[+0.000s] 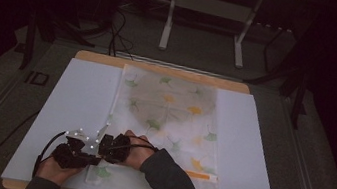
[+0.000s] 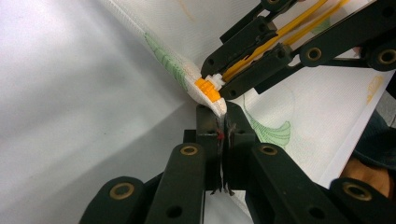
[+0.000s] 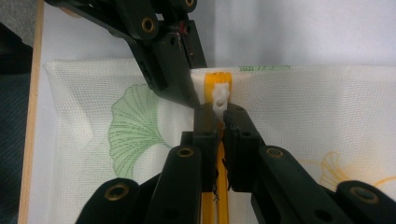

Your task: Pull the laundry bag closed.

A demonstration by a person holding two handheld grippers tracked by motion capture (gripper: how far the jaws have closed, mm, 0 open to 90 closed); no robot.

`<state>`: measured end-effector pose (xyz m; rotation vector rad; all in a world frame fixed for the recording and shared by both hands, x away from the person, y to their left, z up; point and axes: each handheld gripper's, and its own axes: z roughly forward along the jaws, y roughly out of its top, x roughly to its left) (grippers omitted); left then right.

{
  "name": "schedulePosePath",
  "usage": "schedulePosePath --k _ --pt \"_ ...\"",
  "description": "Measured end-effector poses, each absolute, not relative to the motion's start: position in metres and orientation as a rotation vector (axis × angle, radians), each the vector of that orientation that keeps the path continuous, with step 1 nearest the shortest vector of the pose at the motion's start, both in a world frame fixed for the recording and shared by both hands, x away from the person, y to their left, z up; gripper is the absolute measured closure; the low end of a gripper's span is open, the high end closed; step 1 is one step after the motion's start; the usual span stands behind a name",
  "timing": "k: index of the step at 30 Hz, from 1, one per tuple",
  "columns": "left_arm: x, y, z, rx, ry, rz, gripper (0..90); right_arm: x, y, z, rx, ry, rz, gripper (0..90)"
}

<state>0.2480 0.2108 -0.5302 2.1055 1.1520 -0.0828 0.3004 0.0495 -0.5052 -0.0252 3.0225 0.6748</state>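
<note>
A white mesh pouch (image 1: 169,110) printed with green and yellow ginkgo leaves lies flat on a white board (image 1: 74,105). Its orange zipper (image 3: 212,79) runs along the near edge. My left gripper (image 2: 223,116) is shut on the pouch's fabric edge just below the orange zipper end (image 2: 207,89). My right gripper (image 3: 220,114) is shut on the white zipper pull (image 3: 220,97). The two grippers meet nose to nose at the pouch's near left corner, left gripper (image 1: 95,158) and right gripper (image 1: 103,147). The right forearm crosses over the pouch's near edge.
The white board rests on a wooden tabletop (image 1: 160,68) whose edge shows at the back and front. Beyond the table, a white frame's legs (image 1: 167,23) and cables lie on the dim grey floor. A black cable (image 1: 44,149) trails from the left gripper.
</note>
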Motion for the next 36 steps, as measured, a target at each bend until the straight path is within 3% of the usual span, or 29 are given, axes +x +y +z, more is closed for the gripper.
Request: schedulePosePath --k 36 --pt "0.2471 0.2198 -0.5267 2.035 1.142 -0.109 88.6 0.2977 0.0437 -0.5087 -0.017 3.003 0.605 85.2"
